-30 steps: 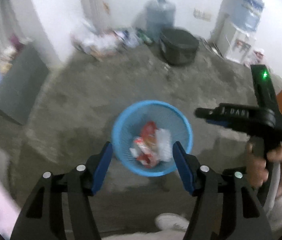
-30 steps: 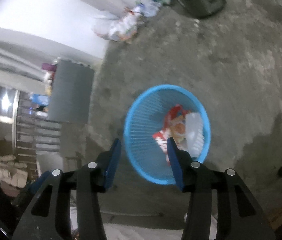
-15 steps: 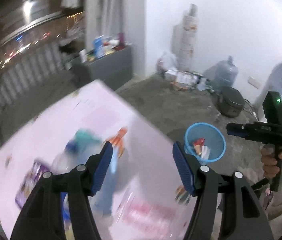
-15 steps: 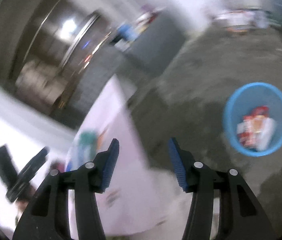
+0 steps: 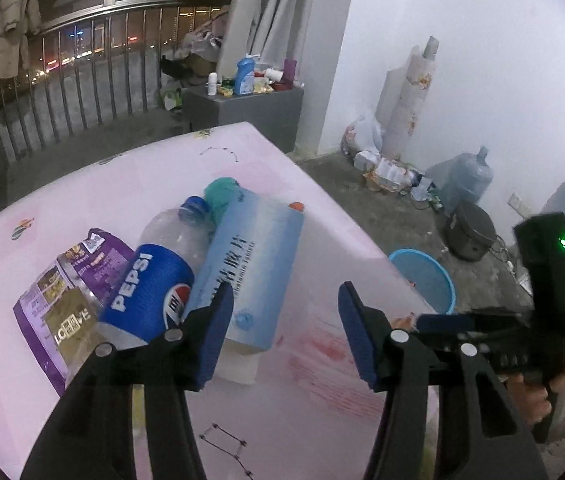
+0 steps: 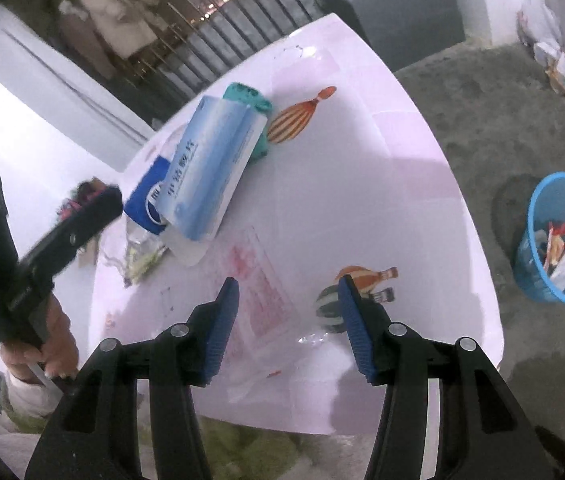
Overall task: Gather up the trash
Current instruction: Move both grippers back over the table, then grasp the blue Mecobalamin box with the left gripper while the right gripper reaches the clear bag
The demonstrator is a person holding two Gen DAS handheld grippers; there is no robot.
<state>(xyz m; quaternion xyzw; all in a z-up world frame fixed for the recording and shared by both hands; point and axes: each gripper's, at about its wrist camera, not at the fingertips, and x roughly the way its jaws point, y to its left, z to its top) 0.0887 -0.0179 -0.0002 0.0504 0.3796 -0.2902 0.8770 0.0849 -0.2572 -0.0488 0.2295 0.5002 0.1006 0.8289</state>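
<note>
Both grippers have swung away from the blue basket, which a second ago filled each view, and now hover over the pink table (image 5: pixel 130 184). The left gripper (image 5: pixel 284 334) has just been closing a little; its jaws stand partly apart and empty, just short of the light-blue medicine box (image 5: pixel 250 268), Pepsi bottle (image 5: pixel 150 280) and purple snack bag (image 5: pixel 62 300). The right gripper (image 6: pixel 288 324) stands equally apart, holding nothing, above clear crumpled plastic (image 6: pixel 314 340). Farther off on the floor, the blue trash basket (image 6: pixel 562 236) holds wrappers.
</note>
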